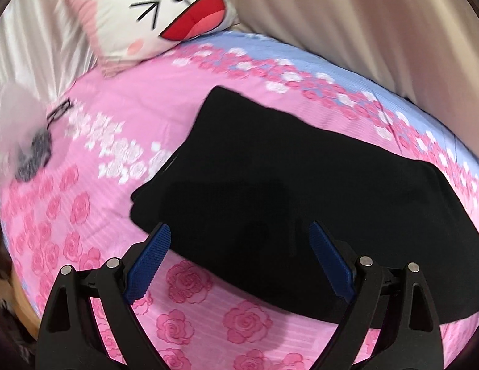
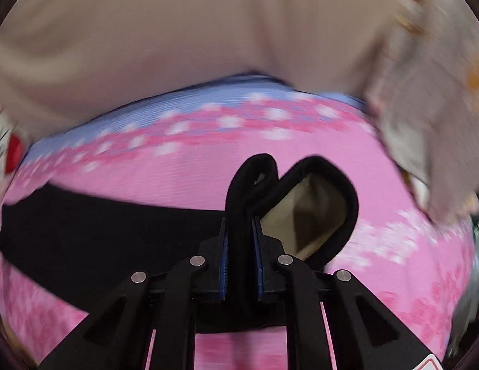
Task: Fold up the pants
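Observation:
Black pants [image 1: 301, 191] lie spread on a pink rose-print bedsheet [image 1: 94, 191]. In the left wrist view my left gripper [image 1: 239, 234] hangs open just above the near edge of the pants, its blue pads [image 1: 153, 259] wide apart with nothing pinched. In the right wrist view my right gripper [image 2: 241, 231] is shut on a bunched fold of the pants' waistband [image 2: 239, 191]. The waistband loops open to the right and shows a pale pocket lining [image 2: 304, 215]. The rest of the pants [image 2: 100, 231] trails away to the left.
A cat-face cushion [image 1: 153, 15] rests at the far left of the bed. A dark grey and white object [image 1: 32, 151] lies blurred at the left. Beige curtains [image 1: 363, 24] hang behind the bed. A pale patterned cloth [image 2: 424, 141] hangs at the right.

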### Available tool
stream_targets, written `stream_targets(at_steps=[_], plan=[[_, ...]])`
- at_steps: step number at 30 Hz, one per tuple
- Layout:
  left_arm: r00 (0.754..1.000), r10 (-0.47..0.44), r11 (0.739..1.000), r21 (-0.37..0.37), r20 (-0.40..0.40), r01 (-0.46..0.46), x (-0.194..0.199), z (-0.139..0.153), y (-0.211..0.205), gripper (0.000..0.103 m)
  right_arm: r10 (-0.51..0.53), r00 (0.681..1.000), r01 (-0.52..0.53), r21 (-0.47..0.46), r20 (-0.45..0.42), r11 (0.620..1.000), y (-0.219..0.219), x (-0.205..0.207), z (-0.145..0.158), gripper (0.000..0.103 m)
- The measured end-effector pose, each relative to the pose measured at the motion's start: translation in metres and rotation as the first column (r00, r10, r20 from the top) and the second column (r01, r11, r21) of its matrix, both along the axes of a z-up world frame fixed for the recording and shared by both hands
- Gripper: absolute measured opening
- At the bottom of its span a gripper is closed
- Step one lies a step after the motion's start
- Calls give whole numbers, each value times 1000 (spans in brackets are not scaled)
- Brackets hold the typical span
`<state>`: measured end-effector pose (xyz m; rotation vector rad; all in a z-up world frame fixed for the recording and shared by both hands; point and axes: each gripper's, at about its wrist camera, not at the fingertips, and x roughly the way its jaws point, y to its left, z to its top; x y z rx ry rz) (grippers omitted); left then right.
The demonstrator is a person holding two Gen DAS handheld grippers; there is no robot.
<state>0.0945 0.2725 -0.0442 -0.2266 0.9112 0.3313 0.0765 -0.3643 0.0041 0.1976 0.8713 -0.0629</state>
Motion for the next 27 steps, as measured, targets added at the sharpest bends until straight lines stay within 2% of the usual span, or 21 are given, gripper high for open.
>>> stream_targets(at_steps=[3, 5, 6, 7, 8, 9, 10, 12, 13, 14, 17, 18, 20, 21, 23, 25, 26, 27], plan=[[1000, 14, 1000, -17, 11, -14, -8, -4, 9, 89, 154, 987, -155, -24, -46, 988, 81, 29, -20, 15], [999, 27, 999, -39, 16, -27, -12, -6, 19, 89, 222, 964, -234, -70, -144, 970, 127, 52, -51, 28], [999, 32, 998, -49, 18, -31, -13, -7, 24, 89, 206, 966, -228, -135, -159, 964, 141, 54, -56, 35], [999, 39, 998, -58, 16, -38, -14, -9, 30, 89, 183, 974, -208, -207, -134, 956, 150, 50, -53, 37], [998, 58, 996, -64, 16, -56, -17, -10, 40, 89, 199, 975, -217, -235, -96, 947, 162, 42, -42, 44], [997, 70, 995, -68, 19, -68, -18, -11, 46, 89, 245, 969, -248, -200, -41, 948, 173, 33, -24, 60], [997, 81, 994, -82, 18, -79, -18, -14, 53, 89, 250, 968, -245, -170, 11, 955, 179, 26, -8, 65], [995, 98, 981, -169, 23, -92, -16, -23, 67, 89, 244, 969, -232, -183, 48, 955, 191, 20, 10, 66], [994, 110, 970, -219, 23, -103, -15, -28, 71, 93, 240, 969, -225, -202, 54, 953, 198, 18, 14, 66], [991, 125, 968, -227, 54, -110, -15, -28, 71, 94, 230, 972, -212, -221, 58, 952, 203, 18, 15, 66], [987, 152, 970, -198, 59, -138, -5, -28, 58, 97, 211, 976, -189, -271, 54, 944, 225, 16, 10, 66], [987, 143, 974, -188, 67, -128, -1, -28, 52, 90, 213, 976, -193, -269, 48, 944, 227, 16, 7, 66], [986, 144, 983, -122, 80, -134, 6, -23, 42, 40, 222, 974, -207, -249, 33, 946, 229, 13, 3, 66], [989, 111, 984, -151, 101, -95, 9, -18, 38, 18, 223, 974, -212, -237, 21, 948, 231, 12, 0, 66], [984, 102, 982, -174, 147, -76, 8, 3, 28, 16, 212, 977, -205, -226, 5, 952, 229, 12, -7, 66], [969, -24, 994, -98, 246, 49, 0, 44, -17, 16, 181, 984, -176, -224, 2, 959, 223, 7, -10, 66], [955, -96, 991, -59, 282, 117, -4, 62, -43, 17, 155, 988, -150, -228, 4, 962, 216, 5, -10, 66], [929, -207, 974, -21, 308, 224, -8, 80, -83, 17, 111, 994, -107, -239, 3, 965, 204, 2, -11, 66]])
